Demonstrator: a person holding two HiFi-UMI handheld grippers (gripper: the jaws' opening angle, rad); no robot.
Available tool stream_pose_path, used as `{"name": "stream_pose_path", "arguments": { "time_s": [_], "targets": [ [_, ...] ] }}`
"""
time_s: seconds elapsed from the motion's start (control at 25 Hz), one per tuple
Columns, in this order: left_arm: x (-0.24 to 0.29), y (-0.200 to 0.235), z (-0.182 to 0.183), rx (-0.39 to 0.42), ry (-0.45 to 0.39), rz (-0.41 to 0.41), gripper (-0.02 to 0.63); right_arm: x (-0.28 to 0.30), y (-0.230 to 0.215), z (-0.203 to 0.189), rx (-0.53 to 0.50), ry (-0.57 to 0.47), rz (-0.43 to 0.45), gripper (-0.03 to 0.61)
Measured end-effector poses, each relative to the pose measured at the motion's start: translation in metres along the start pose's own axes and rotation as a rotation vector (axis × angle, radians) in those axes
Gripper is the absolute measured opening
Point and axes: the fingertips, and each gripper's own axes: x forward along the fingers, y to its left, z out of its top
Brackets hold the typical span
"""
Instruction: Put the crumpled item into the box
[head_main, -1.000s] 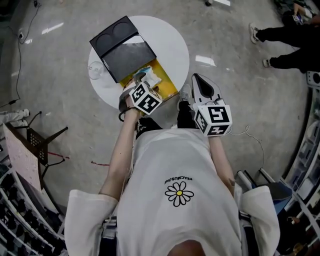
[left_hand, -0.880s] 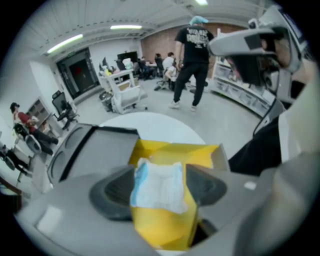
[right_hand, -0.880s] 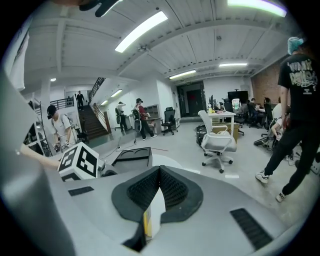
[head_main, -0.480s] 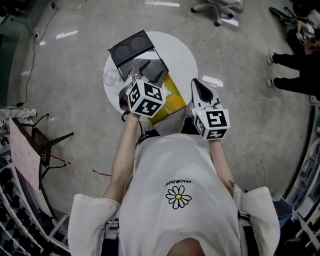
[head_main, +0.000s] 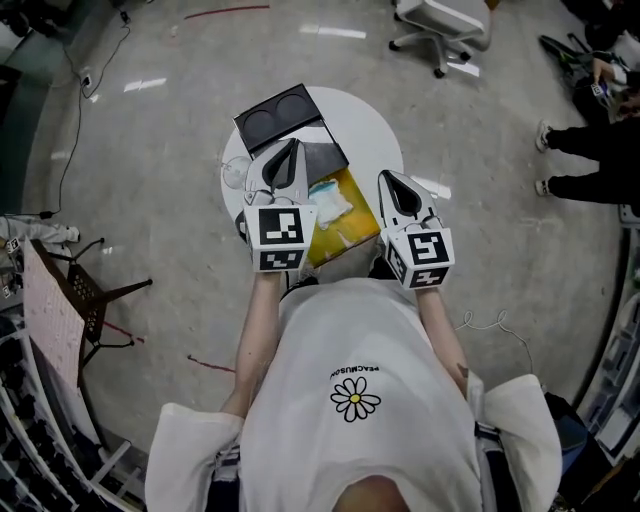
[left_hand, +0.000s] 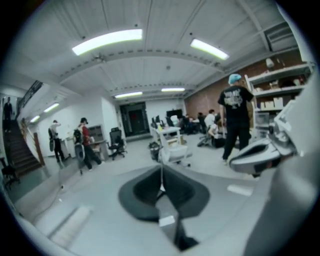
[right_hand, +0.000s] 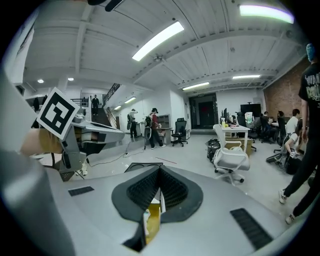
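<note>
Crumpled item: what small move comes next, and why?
Probably just draw both grippers back from the table: the crumpled item already lies in the yellow box, and the left gripper and right gripper are both shut and empty.

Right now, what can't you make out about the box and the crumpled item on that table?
- Head view: the crumpled item is too small to tell its material.
- Head view: the left gripper covers the left edge of the yellow box.
- Right gripper view: only a sliver of the yellow box shows; the right gripper hides the rest with its own body.
- Left gripper view: blurred; that gripper's body hides the box entirely.
</note>
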Motion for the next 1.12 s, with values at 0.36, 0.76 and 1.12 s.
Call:
{"name": "stream_pose_path", "arguments": {
  "time_s": [0.36,0.76,1.12],
  "targets": [
    [-0.031,0.015,-0.018,-0.16,-0.116,0.123,0.002,0.007,0.006,-0.001,-0.019,0.016,0.005,0.002],
    [-0.024,0.005,-0.048,-0.201,-0.042,0.123,0.002,0.008,0.014,-0.004,-0.067,0.035,0.025,0.002],
    [-0.022,0.004,-0.048,-0.201,-0.036,0.121,0.002,0.005,0.011,-0.007,-0.064,0.037,0.027,0.002]
  ]
}}
